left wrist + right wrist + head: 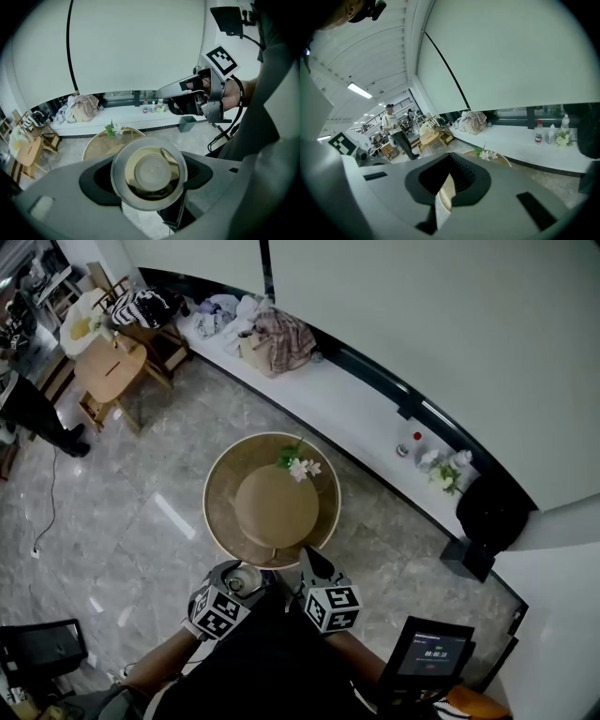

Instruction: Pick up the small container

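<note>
small container [149, 171] is in the left gripper [232, 587], jaws closed onto its round body, one on each side, so we read the grab as made and the lift as the step in hand. It hangs in the air just off the near edge of the round worktop [217, 507], close to our body, not touching the top. Clear rim with a pale round face pointing back along the left gripper, so we're seeing it end-on; can't tell which end is up or whether anything's inside. Right gripper [311, 564] is empty, jaws drawn together to a thin slit, parked just beside the left one and pointing at the near edge. To do this well we'd hold clamp force steady: a smooth round wall will likely slip or rotate if we ease off, and a hard squeeze on what looks like thin clear plastic or glass could crack it. We'd move slow, no wrist roll until we know the orientation, and hold the right gripper clear so the two don't knock. Flowers [300, 466] sit at the far edge of the worktop, well apart from both grippers, no collision worry there. If the grip feels marginal we'd re-grip over the worktop, not over the floor
</note>
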{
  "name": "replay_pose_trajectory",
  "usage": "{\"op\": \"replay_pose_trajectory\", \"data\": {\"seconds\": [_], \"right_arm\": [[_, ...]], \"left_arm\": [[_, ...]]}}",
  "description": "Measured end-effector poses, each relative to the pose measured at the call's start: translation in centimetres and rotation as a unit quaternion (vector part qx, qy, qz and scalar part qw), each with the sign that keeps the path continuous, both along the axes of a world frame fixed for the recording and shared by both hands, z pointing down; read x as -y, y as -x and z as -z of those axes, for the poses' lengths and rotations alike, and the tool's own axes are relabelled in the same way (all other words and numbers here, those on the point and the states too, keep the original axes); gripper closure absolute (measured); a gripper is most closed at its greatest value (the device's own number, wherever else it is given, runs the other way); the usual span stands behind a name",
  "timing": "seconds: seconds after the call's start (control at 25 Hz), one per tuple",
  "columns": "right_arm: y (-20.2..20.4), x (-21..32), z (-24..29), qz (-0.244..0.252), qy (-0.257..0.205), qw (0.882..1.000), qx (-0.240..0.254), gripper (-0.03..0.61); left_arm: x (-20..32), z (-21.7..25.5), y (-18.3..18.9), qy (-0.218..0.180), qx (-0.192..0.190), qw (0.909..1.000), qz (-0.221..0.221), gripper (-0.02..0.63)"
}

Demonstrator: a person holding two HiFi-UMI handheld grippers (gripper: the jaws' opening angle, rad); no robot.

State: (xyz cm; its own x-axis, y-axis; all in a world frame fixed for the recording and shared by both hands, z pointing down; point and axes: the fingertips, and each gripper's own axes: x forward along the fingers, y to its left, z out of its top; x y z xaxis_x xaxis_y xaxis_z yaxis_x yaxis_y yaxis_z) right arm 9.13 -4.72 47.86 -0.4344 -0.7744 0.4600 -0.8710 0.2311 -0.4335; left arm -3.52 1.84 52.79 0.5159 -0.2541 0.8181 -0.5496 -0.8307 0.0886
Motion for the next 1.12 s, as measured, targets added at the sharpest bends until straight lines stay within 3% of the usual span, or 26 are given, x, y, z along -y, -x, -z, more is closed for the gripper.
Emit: {"op": "replay_pose_trajectory", "data": {"seconds": [1.12], "right_arm": [[1.8,1.1,5.7,0.033,-0.070,0.997,-0.015,0.583]], "left_arm": [[-0.3,0.6,3.9,-0.009,0.001,0.9989,0.046,0.275]]}}
